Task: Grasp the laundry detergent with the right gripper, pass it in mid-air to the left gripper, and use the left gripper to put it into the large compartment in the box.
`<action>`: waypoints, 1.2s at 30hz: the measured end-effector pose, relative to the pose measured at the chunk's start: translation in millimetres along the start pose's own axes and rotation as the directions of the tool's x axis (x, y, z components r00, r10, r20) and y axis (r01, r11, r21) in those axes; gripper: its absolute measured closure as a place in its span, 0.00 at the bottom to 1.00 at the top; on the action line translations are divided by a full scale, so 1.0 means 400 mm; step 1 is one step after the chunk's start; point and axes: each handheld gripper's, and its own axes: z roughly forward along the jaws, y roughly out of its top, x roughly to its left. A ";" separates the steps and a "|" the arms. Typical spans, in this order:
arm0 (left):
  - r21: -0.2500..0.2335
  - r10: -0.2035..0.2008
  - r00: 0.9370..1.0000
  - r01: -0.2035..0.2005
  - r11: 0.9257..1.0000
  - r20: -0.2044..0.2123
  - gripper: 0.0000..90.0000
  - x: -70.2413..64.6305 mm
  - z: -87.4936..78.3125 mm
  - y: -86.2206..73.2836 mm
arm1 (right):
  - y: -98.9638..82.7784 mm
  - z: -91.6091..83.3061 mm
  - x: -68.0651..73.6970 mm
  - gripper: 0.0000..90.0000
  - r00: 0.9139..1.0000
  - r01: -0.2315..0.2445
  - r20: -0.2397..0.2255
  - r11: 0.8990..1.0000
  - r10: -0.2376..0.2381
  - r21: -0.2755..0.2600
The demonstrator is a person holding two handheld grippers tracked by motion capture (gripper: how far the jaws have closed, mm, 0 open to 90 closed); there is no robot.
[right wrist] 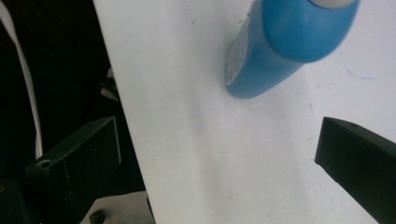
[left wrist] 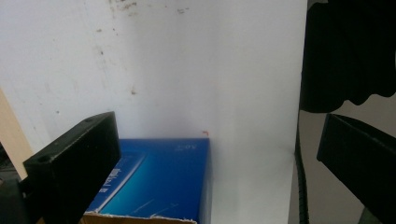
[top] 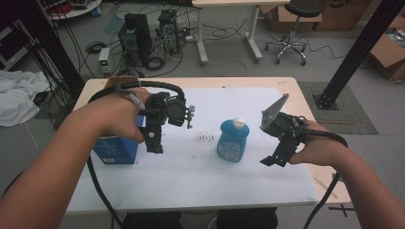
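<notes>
A blue cardboard box [top: 114,150] stands on the white sheet [top: 191,176] at the table's left, its top edge torn open. My left gripper [top: 154,142] hangs just above and to the right of it, jaws pointing down. In the left gripper view the jaws stand wide apart and open [left wrist: 219,144], with the box [left wrist: 159,179] low between them, untouched. A blue bottle [top: 233,140] with a white cap stands upright mid-table. My right gripper [top: 273,160] is to its right, open. The right gripper view has the bottle [right wrist: 280,42] ahead of the open jaws [right wrist: 217,140], apart from them.
The white sheet covers most of the wooden table [top: 305,102]; small brown stains [top: 205,138] mark it left of the bottle. Beyond the far edge, computer towers [top: 136,36], cables and a stool [top: 293,28] stand on the floor. A black post [top: 356,52] rises at the right.
</notes>
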 end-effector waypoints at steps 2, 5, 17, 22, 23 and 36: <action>-0.001 0.003 1.000 -0.003 1.000 0.001 0.00 0.001 0.000 0.001 | -0.005 0.003 -0.003 0.00 1.000 -0.006 0.006 1.000 0.006 -0.016; 0.003 0.003 1.000 -0.003 1.000 0.002 0.00 0.002 0.002 0.003 | -0.022 0.013 -0.016 0.00 0.999 -0.035 0.012 0.997 0.036 -0.070; 0.002 0.005 1.000 -0.005 1.000 0.003 0.00 0.003 0.006 0.007 | -0.076 0.073 -0.065 0.00 0.994 -0.105 0.013 0.961 0.112 -0.256; 0.001 0.008 1.000 -0.008 1.000 0.003 0.00 0.005 0.012 0.004 | -0.081 0.110 -0.075 0.00 0.993 -0.104 0.017 0.943 0.115 -0.316; 0.001 0.008 1.000 -0.008 1.000 0.003 0.00 0.005 0.012 0.004 | -0.081 0.110 -0.075 0.00 0.993 -0.104 0.017 0.943 0.115 -0.316; 0.001 0.000 1.000 0.000 1.000 0.007 0.00 0.006 0.016 -0.005 | -0.087 0.200 -0.094 0.00 0.990 -0.130 0.003 0.915 0.142 -0.383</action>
